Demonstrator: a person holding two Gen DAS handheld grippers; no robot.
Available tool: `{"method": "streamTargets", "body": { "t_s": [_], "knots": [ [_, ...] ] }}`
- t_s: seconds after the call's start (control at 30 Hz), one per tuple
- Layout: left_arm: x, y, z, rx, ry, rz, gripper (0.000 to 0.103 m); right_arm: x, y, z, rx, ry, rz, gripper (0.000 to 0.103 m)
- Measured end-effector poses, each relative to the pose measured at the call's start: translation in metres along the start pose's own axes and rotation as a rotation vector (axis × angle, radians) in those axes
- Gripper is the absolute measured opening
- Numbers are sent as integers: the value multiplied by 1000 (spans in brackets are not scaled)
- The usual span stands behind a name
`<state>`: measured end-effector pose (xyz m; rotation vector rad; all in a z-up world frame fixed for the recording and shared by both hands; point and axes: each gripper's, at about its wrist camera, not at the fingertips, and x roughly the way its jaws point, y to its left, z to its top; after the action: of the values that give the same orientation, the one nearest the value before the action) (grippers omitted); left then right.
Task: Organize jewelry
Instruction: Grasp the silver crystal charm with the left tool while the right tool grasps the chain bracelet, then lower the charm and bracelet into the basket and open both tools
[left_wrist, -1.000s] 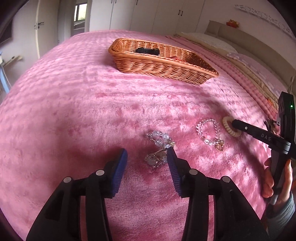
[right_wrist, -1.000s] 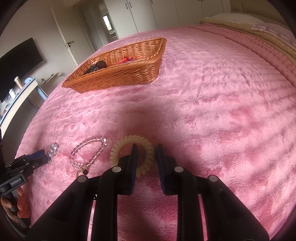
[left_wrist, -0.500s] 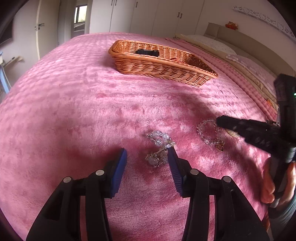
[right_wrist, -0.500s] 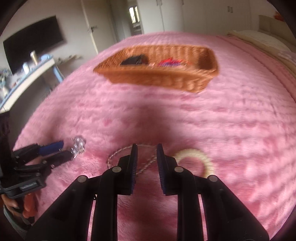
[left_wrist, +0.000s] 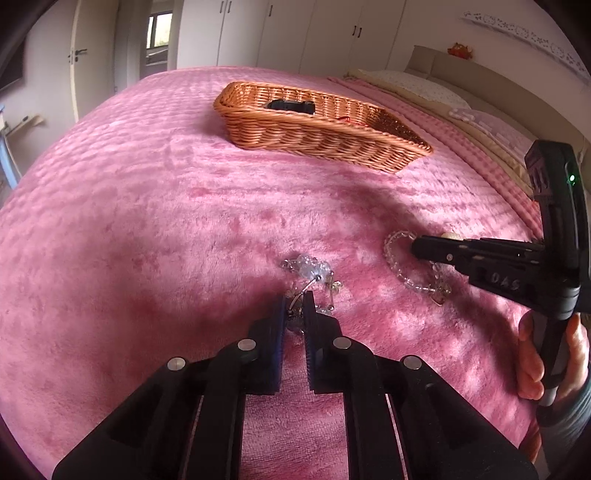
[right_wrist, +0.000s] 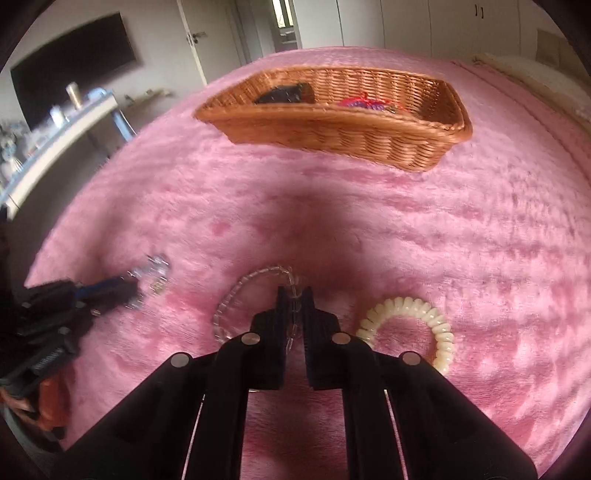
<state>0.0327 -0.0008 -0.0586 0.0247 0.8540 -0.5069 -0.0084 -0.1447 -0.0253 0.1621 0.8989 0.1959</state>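
A cluster of crystal-and-metal jewelry (left_wrist: 312, 269) lies on the pink blanket. My left gripper (left_wrist: 295, 299) has its jaws closing on the near end, and the pads pinch the metal wire. To its right lies a clear bead bracelet (left_wrist: 397, 266). My right gripper (right_wrist: 294, 295) has its jaws closing over that bracelet (right_wrist: 236, 291), with a strand of beads pressed between the pads. A cream spiral hair tie (right_wrist: 436, 321) lies loose just right of the right gripper. Across the blanket stands the wicker basket (right_wrist: 332, 133), holding a black item and a red-purple one.
The basket (left_wrist: 314, 136) stands far across the pink blanket (left_wrist: 147, 221). Pillows and a headboard line the right side. A shelf with small objects and a dark screen are off the bed at left in the right wrist view. A hand (left_wrist: 535, 354) holds the right gripper's handle.
My left gripper's jaws have come together on the crystal jewelry. The right gripper swung left from the cream hair tie to the bead bracelet and closed on it.
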Motion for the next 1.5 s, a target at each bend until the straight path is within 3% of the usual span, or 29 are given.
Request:
{"method": "streamTargets", "body": {
  "t_s": [0.27, 0.53, 0.83, 1.1, 1.3, 1.5],
  "knots": [
    [-21, 5, 8, -43, -63, -66, 7, -36, 16, 20, -2, -85, 72, 6],
    [-49, -6, 35, 3, -154, -75, 7, -68, 22, 38, -30, -168, 28, 6],
    [-52, -17, 116, 77, -251, -56, 7, -81, 13, 105, -53, -258, -38, 6],
    [6, -13, 198, 66, -254, -98, 7, -30, -21, 182, -9, -240, -99, 6],
    [65, -13, 229, 23, -232, -120, 8, 25, -53, 213, 45, -185, -156, 6],
    [103, -11, 237, -6, -197, -129, 8, 63, -76, 224, 80, -135, -216, 6]
  ]
}}
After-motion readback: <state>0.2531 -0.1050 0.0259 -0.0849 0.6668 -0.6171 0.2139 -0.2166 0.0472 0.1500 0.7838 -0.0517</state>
